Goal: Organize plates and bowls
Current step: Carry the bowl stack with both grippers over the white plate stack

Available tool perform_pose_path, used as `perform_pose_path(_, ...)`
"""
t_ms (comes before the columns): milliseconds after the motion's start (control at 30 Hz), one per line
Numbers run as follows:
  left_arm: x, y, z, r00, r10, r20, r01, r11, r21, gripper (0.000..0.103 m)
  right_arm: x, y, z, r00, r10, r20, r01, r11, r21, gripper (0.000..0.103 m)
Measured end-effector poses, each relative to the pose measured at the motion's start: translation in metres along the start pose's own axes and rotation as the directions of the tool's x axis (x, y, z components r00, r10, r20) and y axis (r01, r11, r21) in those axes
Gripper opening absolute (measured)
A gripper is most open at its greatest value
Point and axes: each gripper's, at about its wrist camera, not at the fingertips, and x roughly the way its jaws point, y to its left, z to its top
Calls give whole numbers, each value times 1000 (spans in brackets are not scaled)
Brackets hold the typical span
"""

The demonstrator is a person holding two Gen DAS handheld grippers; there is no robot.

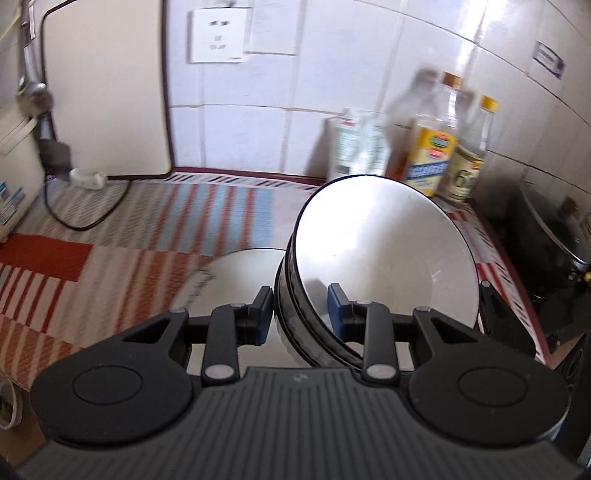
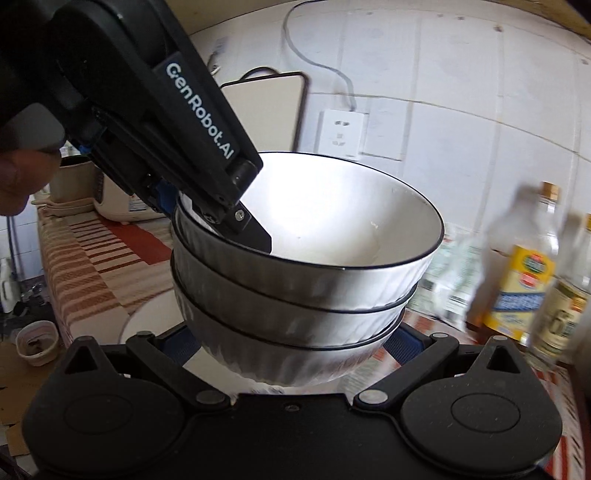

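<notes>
Rice cooker [image 2: 110, 199]: it sits far left on the worktop [image 1: 110, 240], which has a striped cloth on it
Plate [image 1: 236, 280]: white, flat on the cloth, just left of the bowls and partly behind the left claw
Left claw [image 1: 301, 314]: its two blue-tipped fingers pinch the near rim of the bowl stack, one finger outside the wall and one inside the top bowl
Bowl stack [image 2: 303, 273]: three white bowls with dark rims, nested one in another and tilted; in the right wrist view they sit above the worktop, and I cannot tell if the bottom one touches it
Right claw [image 2: 291, 343]: its fingers are spread wide, one on each side of the lowest bowl; I cannot tell if they touch it
Wall socket [image 1: 218, 35]: white, on the tiled wall behind the bowls
Bottles [image 1: 439, 147]: clear ones with yellow labels, standing at the wall to the right of the bowls
Black pot [image 1: 554, 243]: far right, at the edge of the worktop
</notes>
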Motion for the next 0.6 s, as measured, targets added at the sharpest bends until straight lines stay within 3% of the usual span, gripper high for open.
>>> perform_pose_path(267, 24, 37, -2, 1000, 29, -10, -29, 999, -46, 30, 40, 21, 0, 998, 59, -27, -60, 998, -21, 103)
perform_pose_path(600, 50, 47, -2, 999, 11, -38, -13, 999, -51, 30, 64, 21, -1, 993, 50, -107, -53, 998, -33, 103)
